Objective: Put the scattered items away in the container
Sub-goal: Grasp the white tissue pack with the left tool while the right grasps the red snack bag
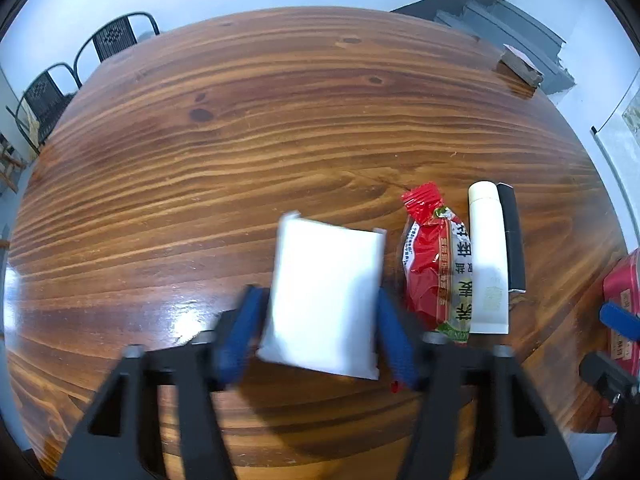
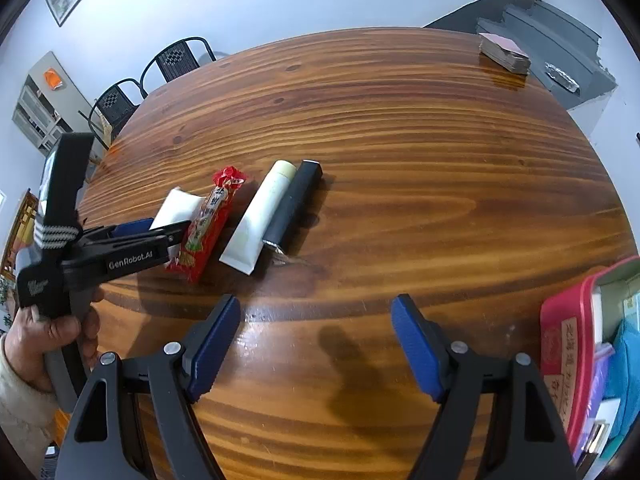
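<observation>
White packet (image 1: 326,296): sat between the spread left tongs (image 1: 320,332), long axis along their reach, contact unclear (blurred). Right tongs (image 2: 316,344) gaped empty nearer the container (image 2: 560,320).

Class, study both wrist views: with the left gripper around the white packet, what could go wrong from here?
1. The left gripper straddles the white packet near one end; it may sag or slip when lifted.
2. The red snack bag lies right beside its right finger and may get dragged.
3. The red container looks quite full already, so the packet might not settle inside.
</observation>
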{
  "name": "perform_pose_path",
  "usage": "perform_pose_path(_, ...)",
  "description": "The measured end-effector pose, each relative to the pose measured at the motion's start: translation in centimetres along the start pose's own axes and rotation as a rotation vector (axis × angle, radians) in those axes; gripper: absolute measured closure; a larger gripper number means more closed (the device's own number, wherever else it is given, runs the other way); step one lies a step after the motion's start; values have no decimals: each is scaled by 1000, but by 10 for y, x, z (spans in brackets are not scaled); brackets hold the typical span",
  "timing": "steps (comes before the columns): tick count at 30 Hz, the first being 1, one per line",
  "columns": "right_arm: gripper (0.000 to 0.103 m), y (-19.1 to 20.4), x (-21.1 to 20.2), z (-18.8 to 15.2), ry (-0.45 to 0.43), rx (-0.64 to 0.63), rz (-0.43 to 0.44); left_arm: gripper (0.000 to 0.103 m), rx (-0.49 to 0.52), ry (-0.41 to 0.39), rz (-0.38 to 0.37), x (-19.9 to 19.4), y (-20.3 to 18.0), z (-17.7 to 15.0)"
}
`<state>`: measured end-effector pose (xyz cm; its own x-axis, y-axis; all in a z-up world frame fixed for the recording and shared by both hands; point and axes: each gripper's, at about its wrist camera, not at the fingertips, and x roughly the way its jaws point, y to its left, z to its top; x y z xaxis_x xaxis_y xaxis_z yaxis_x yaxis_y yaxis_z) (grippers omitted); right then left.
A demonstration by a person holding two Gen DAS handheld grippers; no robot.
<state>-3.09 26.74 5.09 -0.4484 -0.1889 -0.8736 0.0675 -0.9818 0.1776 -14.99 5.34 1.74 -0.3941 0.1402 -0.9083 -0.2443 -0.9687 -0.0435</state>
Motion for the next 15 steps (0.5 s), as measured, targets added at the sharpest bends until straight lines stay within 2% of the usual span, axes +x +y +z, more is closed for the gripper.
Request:
perform_pose_path(6,22,4,6,10,-2,3,9,53,-53,-25,-3,-10,16,-8)
perform_pose_path(10,22,14,8,17,-16,-1,61,53,-93,-32,0,-19,29,-16)
perform_pose_path(15,22,47,13,30,-22,-56,134,53,-108,-42,25,-28,38,-21)
